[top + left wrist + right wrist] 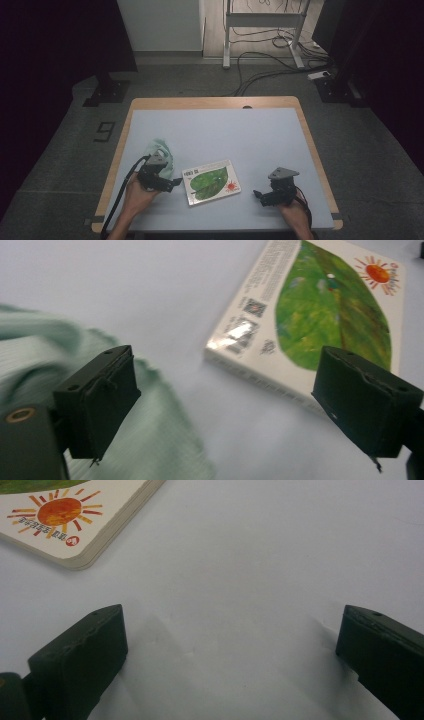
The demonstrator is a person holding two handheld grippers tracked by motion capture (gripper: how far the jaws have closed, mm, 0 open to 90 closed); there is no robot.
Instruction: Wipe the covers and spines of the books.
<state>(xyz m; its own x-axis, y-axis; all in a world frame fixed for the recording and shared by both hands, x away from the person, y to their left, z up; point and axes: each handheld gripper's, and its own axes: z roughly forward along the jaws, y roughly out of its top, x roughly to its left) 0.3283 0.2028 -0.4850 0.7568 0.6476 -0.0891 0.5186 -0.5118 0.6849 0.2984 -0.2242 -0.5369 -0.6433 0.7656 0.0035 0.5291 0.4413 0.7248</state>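
Both grippers stand open and empty, left gripper (175, 183) between the book (211, 182) and the crumpled green cloth (161, 150), right gripper (260, 194) beyond the book's other edge, apparently flanking it for a two-sided pickup.

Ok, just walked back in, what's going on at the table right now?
A person holds a gripper in each hand over the grey-blue table. The left gripper, jaws wide open with nothing between them, sits beside a crumpled mint-green cloth and points toward the board book with a green leaf and red sun on its cover. The book lies flat between the two grippers. The right gripper is also open and empty, low over bare table just right of the book.
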